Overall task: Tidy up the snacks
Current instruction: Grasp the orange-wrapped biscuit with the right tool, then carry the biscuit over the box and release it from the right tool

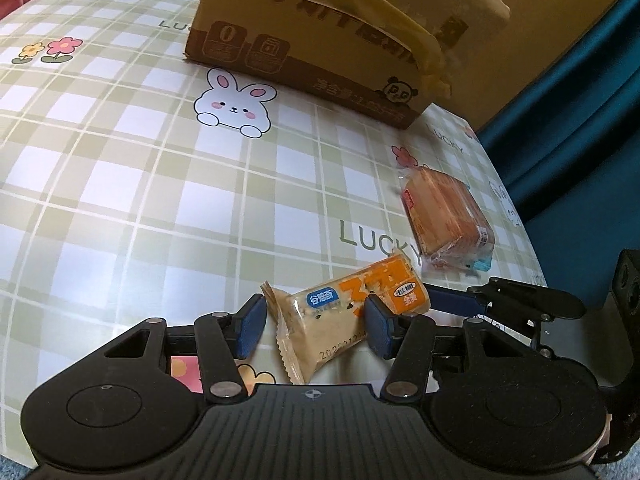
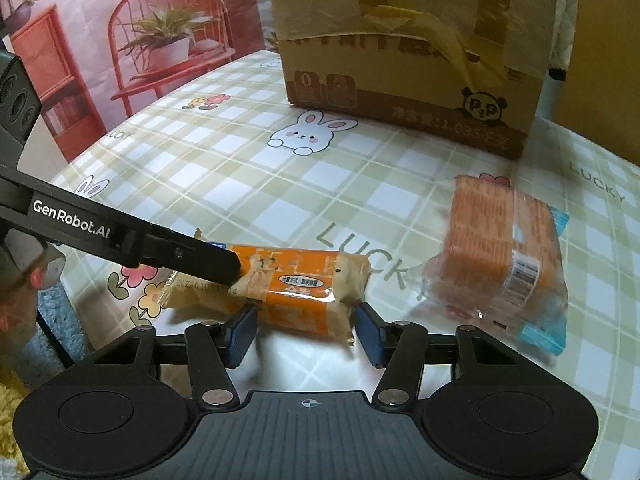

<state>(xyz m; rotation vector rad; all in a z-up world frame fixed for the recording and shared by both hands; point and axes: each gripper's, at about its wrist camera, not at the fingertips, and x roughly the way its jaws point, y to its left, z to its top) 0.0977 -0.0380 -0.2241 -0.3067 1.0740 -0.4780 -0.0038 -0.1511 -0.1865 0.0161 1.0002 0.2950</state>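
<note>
An orange and beige snack bar [image 1: 352, 312] lies on the checked tablecloth [image 1: 160, 184]. My left gripper [image 1: 316, 326] is open, with the bar's near half between its blue pads [image 1: 250, 326]. In the right wrist view the same bar [image 2: 288, 284] lies just past my open right gripper [image 2: 304, 334], and the left gripper's finger [image 2: 208, 260] reaches onto it from the left. A clear pack of orange wafers [image 1: 448, 216] lies further right; it also shows in the right wrist view [image 2: 504, 248].
A taped cardboard box [image 1: 320, 44] stands at the back of the table, also seen in the right wrist view [image 2: 412, 52]. The table edge [image 1: 516, 200] drops off at right beside dark teal fabric [image 1: 580, 120]. A red printed backdrop [image 2: 120, 40] stands at back left.
</note>
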